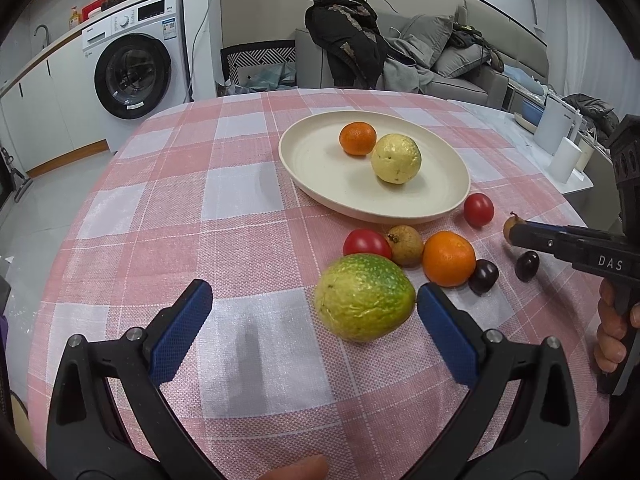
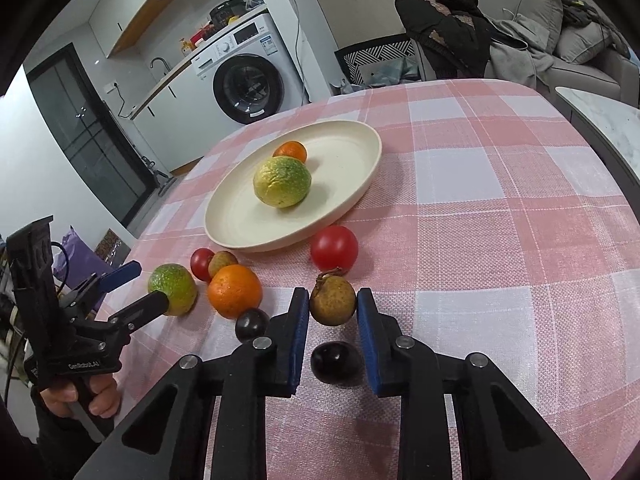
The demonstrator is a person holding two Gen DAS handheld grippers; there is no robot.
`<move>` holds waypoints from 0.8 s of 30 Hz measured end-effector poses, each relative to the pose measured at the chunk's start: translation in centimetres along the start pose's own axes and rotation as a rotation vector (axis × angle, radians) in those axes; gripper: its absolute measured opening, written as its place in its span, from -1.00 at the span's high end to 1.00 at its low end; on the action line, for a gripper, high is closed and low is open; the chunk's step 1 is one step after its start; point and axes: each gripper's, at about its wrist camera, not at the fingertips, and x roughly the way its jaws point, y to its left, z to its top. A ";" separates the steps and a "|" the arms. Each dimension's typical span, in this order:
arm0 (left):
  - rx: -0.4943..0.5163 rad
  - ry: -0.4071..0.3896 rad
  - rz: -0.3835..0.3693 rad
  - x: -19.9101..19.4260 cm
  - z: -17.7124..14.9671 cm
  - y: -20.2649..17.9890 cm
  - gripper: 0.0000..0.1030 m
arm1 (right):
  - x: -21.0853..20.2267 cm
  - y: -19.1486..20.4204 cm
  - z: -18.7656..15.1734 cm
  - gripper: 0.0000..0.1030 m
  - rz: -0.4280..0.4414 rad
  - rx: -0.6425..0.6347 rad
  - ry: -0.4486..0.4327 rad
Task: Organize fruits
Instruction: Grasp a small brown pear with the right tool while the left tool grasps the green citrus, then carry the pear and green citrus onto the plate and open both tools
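- Fruits are lying partly on the cream plate point(image 1: 320, 168) and partly on the checked tablecloth point(image 1: 180, 208); a yellow-green guava point(image 2: 282, 182) and a small mandarin point(image 2: 291, 150) are already sitting on the plate.
- A second green guava point(image 1: 363, 297) is resting on the cloth, and the left gripper point(image 1: 314, 312) is hanging around it with its jaws spread wide, the right pad just beside the skin but not pressing.
- A bigger orange point(image 1: 449, 258), two red tomatoes point(image 2: 334, 248) and another brown longan point(image 1: 406, 245) are waiting in a loose group just in front of the plate.
- The right gripper point(image 2: 333, 314) is pinching a brown longan point(image 2: 333, 300) between its blue pads, low over the cloth; I judge this is the picking step, with the grip just made.
- Two dark grapes point(image 2: 335, 362) are lying near it, one right under the jaws.
- The next move, as I see it, is calling for a lift clear of the grape and the tomato, then a gentle carry to a bare part of the plate, because the round longan can slip or roll.
- It is hard to say whether the longan is touching the cloth; from the left wrist view it is half hidden behind the finger.
- The person is showing only as fingers on the handles.
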 end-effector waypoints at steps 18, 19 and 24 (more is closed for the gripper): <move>0.042 0.046 -0.139 0.3 -0.5 -1.6 0.07 | -0.1 0.6 -0.1 0.51 0.014 -0.014 -0.010; 0.044 0.042 -0.136 0.2 -0.4 -1.7 0.07 | -0.1 0.6 -0.1 0.51 0.014 -0.016 -0.011; 0.045 0.014 -0.138 -0.5 -0.3 -1.7 0.10 | -0.4 0.9 -0.1 0.51 0.016 -0.024 -0.019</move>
